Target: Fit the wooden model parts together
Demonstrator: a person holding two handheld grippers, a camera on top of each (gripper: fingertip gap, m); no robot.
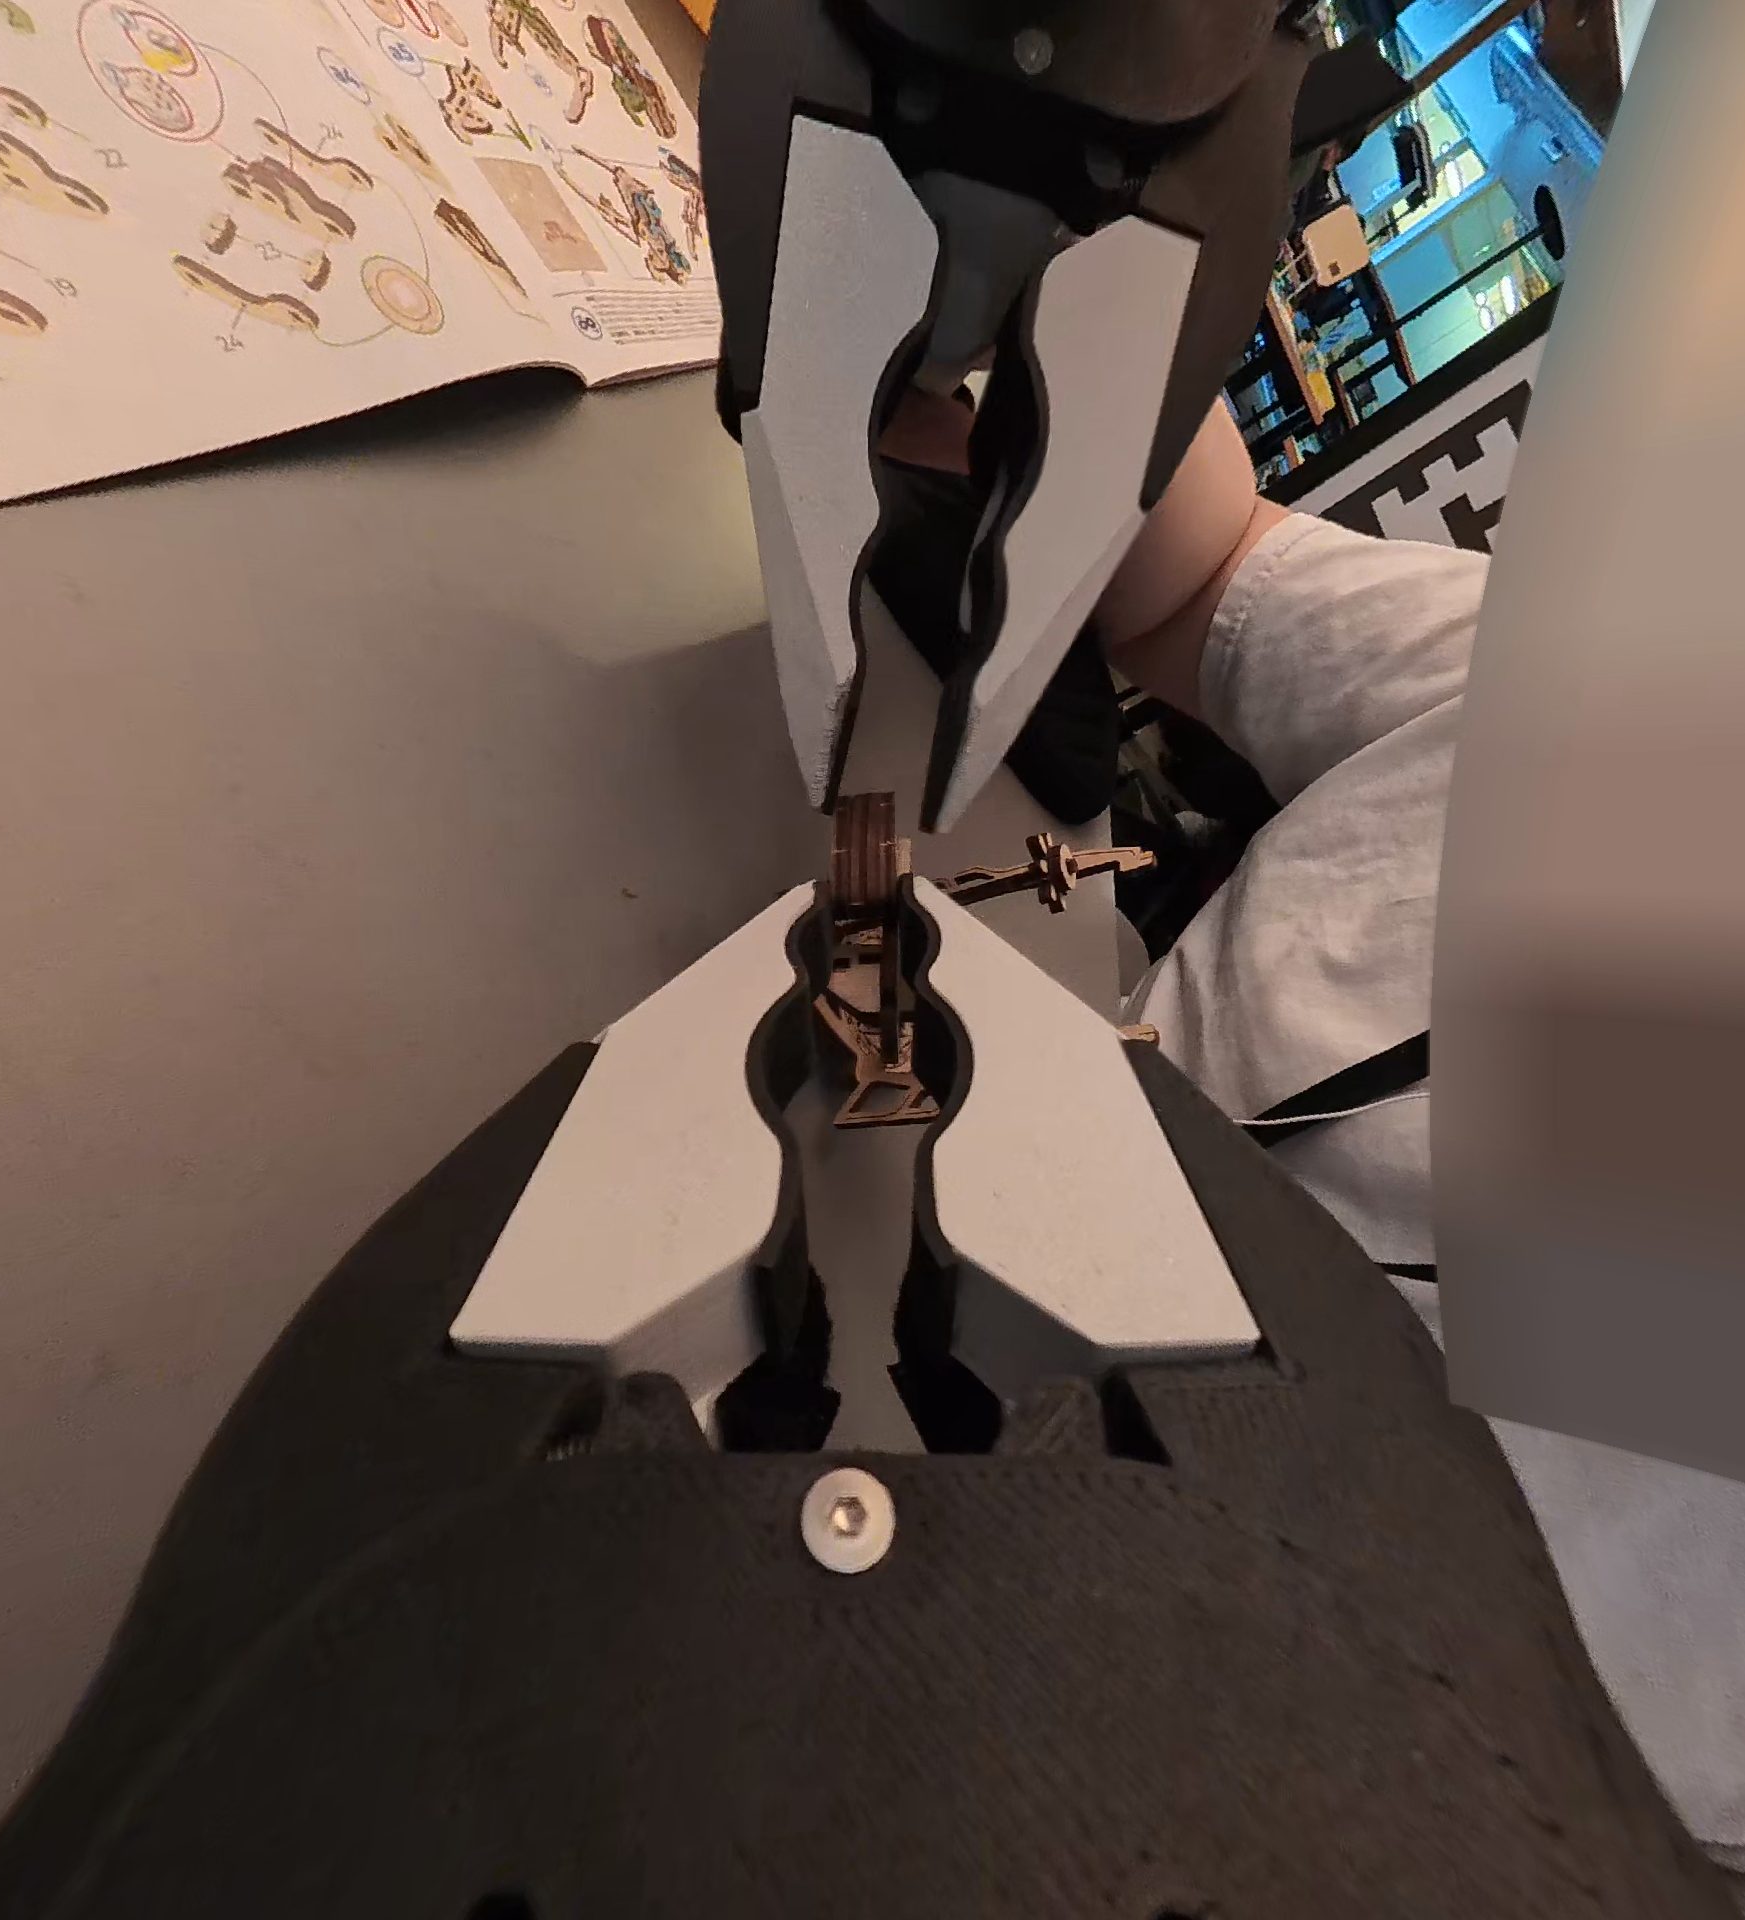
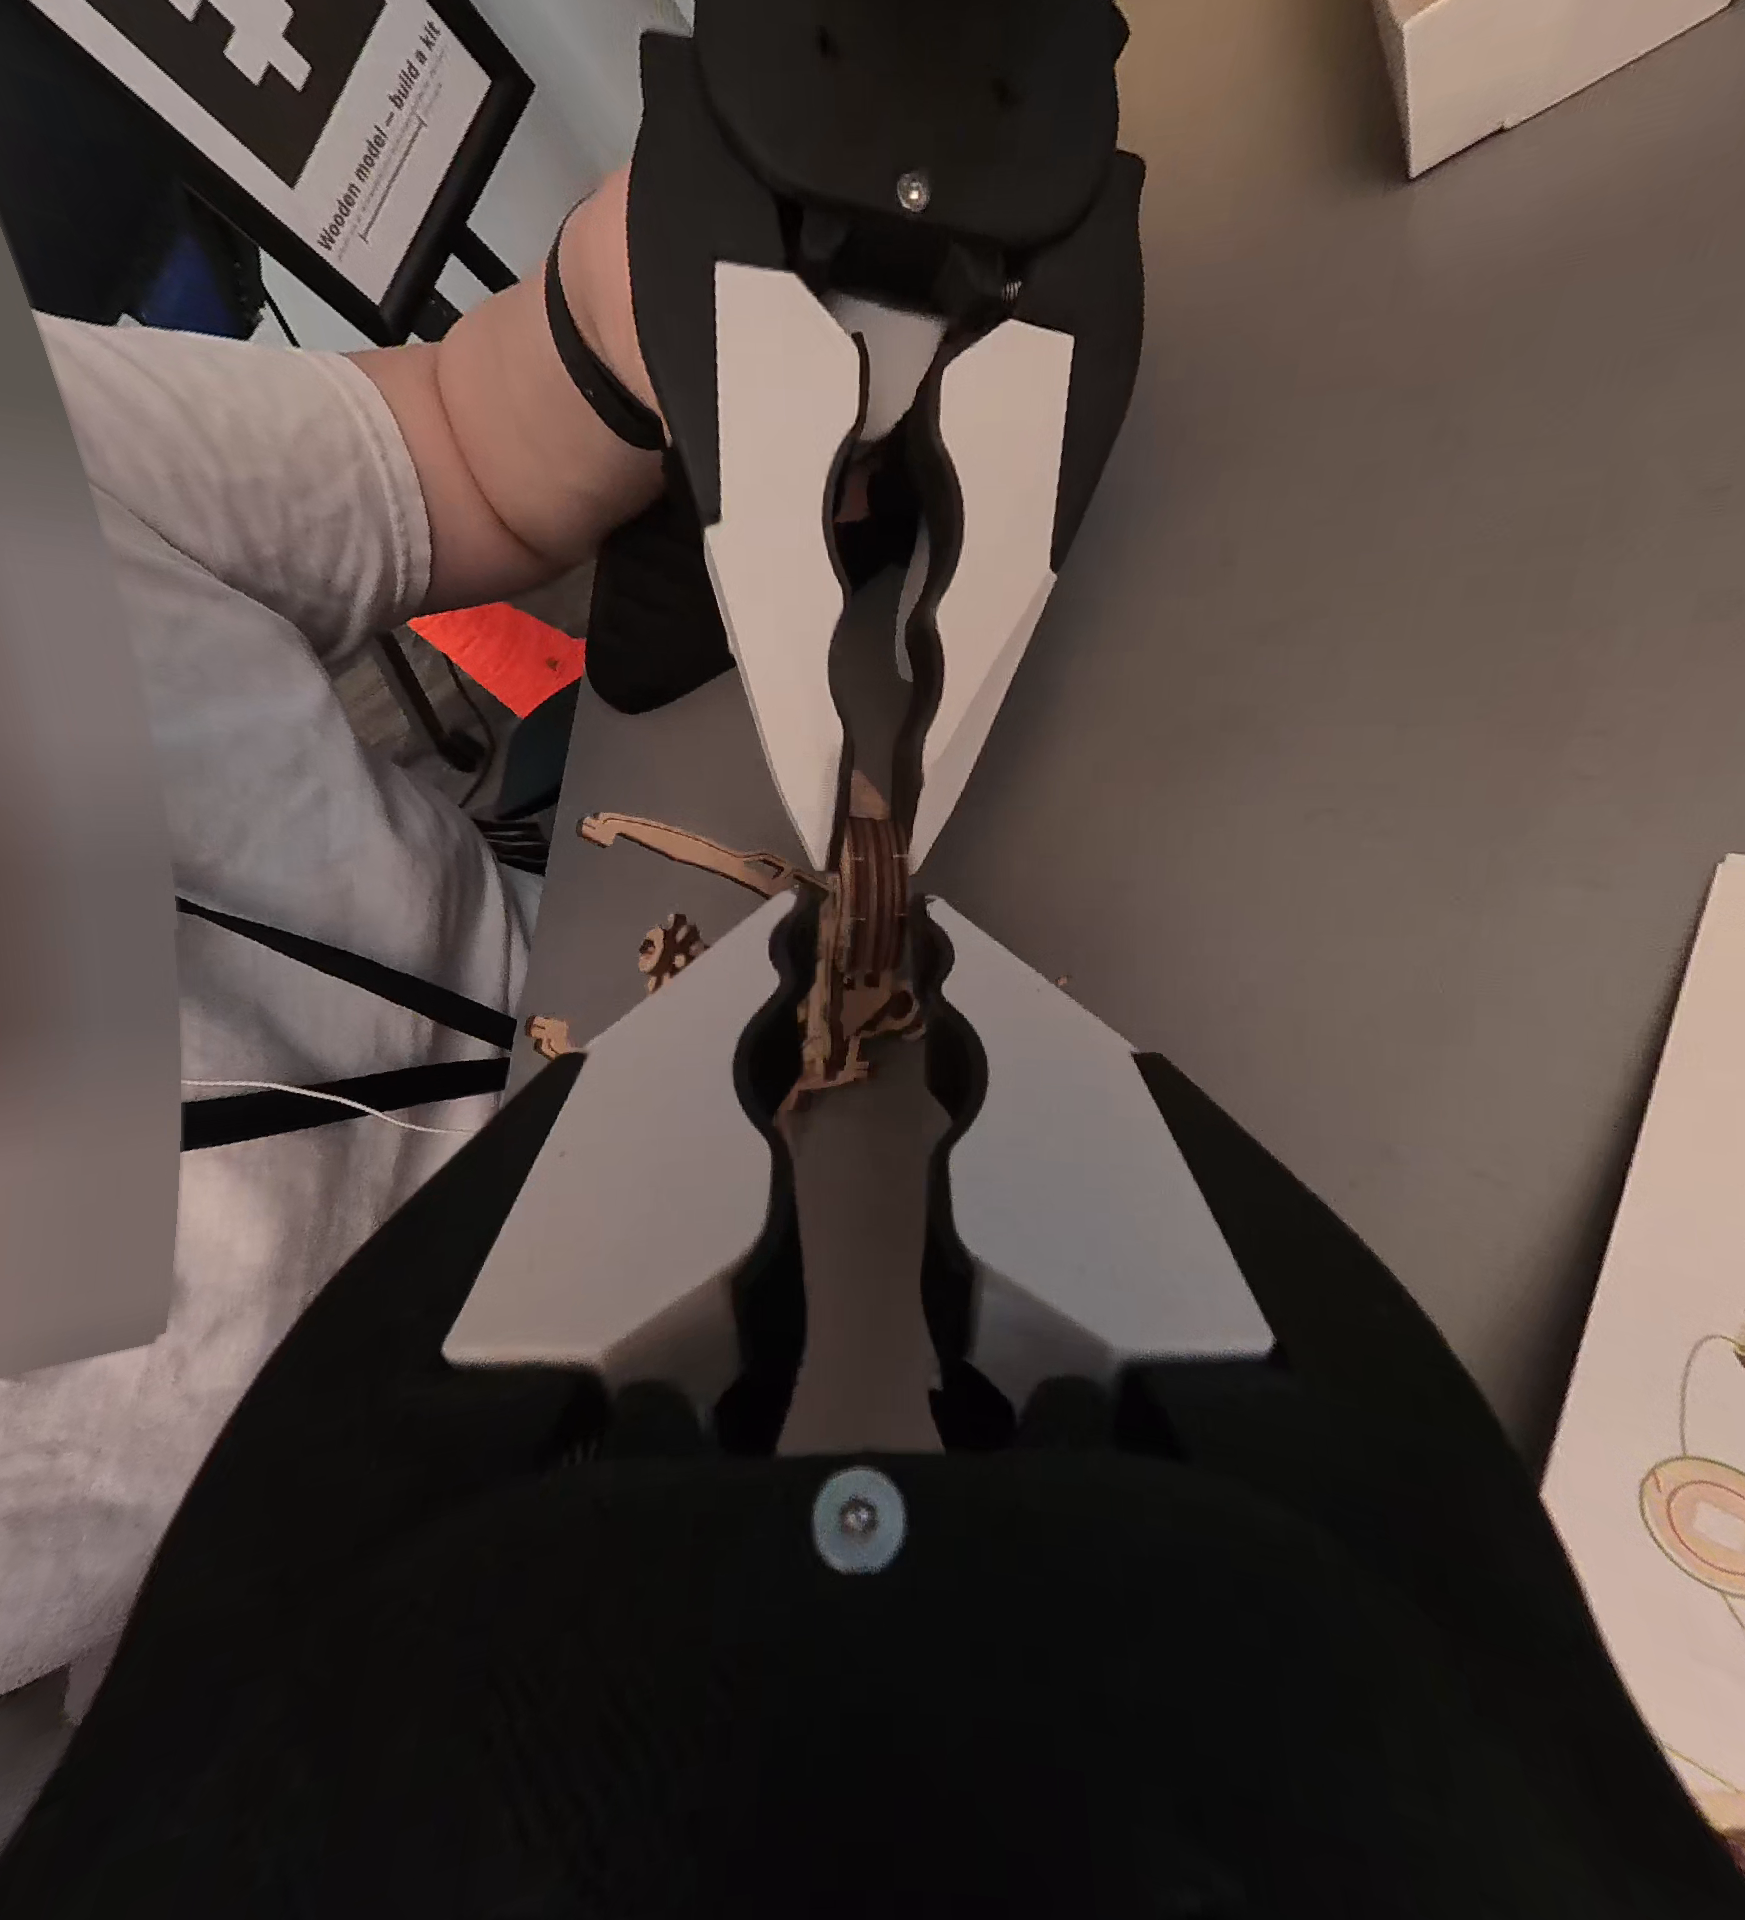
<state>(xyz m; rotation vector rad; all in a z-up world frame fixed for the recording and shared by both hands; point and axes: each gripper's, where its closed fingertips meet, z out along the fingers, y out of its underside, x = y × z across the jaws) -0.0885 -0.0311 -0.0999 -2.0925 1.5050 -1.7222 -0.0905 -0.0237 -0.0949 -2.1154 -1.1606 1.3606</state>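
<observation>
The left claw (image 1: 866, 894) is drawn in narrow, its tips pinching a small laser-cut wooden assembly (image 1: 873, 1023) whose flat fretwork hangs back into the gap between the fingers. A stack of thin round wooden discs (image 1: 866, 850) stands proud of those tips, edge-on, pointing straight at the other tool. The right claw (image 1: 878, 805) comes in from directly opposite, nose to nose with the left. In the left wrist view its tips stand a little apart, straddling the top of the disc stack. In the right wrist view its tips (image 2: 863, 914) sit close on either side of the same discs (image 2: 873, 883). I cannot tell whether it is truly clamping them or only bracketing them.

The relation that matters, as I judge it, is that both tools lie on one line, with the stack's axis crosswise between them. Any seating push therefore has to run along that shared line, and a sideways lean could splay the thin layers.

Further out, a slim wooden arm (image 2: 691, 847) juts sideways from the assembly over the edge of the grey surface (image 2: 1367, 623). A small gear-like piece (image 2: 668, 951) lies just beside it. An open instruction booklet (image 1: 276, 208) rests well apart.
</observation>
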